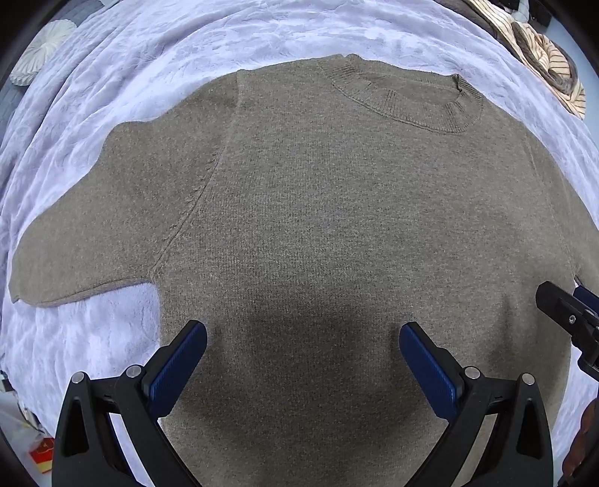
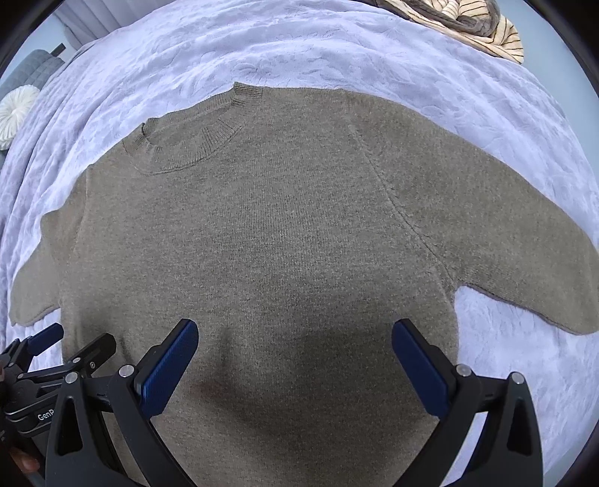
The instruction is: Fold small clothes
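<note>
A taupe knitted sweater (image 1: 318, 209) lies flat on a pale lilac blanket (image 1: 157, 56), ribbed collar (image 1: 408, 101) away from me, short sleeves spread to both sides. My left gripper (image 1: 302, 339) hovers open over the lower left of its body, nothing between the blue pads (image 1: 179, 363). In the right wrist view the same sweater (image 2: 292, 232) fills the frame, and my right gripper (image 2: 295, 337) stands open over its lower right part, near the right sleeve (image 2: 505, 232). Each gripper shows at the edge of the other's view: the right gripper (image 1: 572, 318) and the left gripper (image 2: 56, 352).
A striped cream and brown garment (image 1: 543, 52) is bunched at the blanket's far right corner, also the striped garment (image 2: 471, 26). A round white pleated cushion (image 1: 41, 48) lies at the far left. A red box (image 1: 43, 451) sits low at the left, beyond the bed's edge.
</note>
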Tool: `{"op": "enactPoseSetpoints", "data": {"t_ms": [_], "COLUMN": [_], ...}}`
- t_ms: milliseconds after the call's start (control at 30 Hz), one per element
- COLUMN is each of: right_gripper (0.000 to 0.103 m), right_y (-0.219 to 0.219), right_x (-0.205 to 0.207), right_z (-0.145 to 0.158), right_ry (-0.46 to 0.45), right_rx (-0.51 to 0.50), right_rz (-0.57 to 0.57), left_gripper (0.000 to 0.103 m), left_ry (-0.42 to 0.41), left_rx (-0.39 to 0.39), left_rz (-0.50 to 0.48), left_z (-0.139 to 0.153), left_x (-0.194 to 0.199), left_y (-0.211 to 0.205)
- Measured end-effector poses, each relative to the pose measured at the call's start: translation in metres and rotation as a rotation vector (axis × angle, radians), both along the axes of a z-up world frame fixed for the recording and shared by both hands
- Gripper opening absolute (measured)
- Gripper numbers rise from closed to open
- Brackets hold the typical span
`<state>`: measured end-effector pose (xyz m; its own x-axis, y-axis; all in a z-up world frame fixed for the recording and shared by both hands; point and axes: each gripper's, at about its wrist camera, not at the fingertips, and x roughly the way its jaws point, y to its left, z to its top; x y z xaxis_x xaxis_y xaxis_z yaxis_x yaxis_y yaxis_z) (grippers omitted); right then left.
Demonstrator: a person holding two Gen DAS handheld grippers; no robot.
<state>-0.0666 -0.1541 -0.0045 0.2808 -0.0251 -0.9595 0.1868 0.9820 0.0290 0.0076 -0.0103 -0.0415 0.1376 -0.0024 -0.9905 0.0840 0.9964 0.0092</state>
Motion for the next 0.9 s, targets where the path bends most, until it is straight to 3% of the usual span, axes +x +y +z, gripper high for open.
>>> {"op": "enactPoseSetpoints", "data": {"t_ms": [900], "right_gripper": [0.103], "right_y": [0.011], "right_x": [0.005], "right_z": [-0.012], "right_ry": [0.014], "right_rx": [-0.003], "right_rz": [0.006], "left_gripper": [0.103], "left_ry": [0.003], "left_rx": [0.001], "left_rz": [0.023], "left_z": [-0.004], "left_x": [0.003], "left_y": [0.011]}}
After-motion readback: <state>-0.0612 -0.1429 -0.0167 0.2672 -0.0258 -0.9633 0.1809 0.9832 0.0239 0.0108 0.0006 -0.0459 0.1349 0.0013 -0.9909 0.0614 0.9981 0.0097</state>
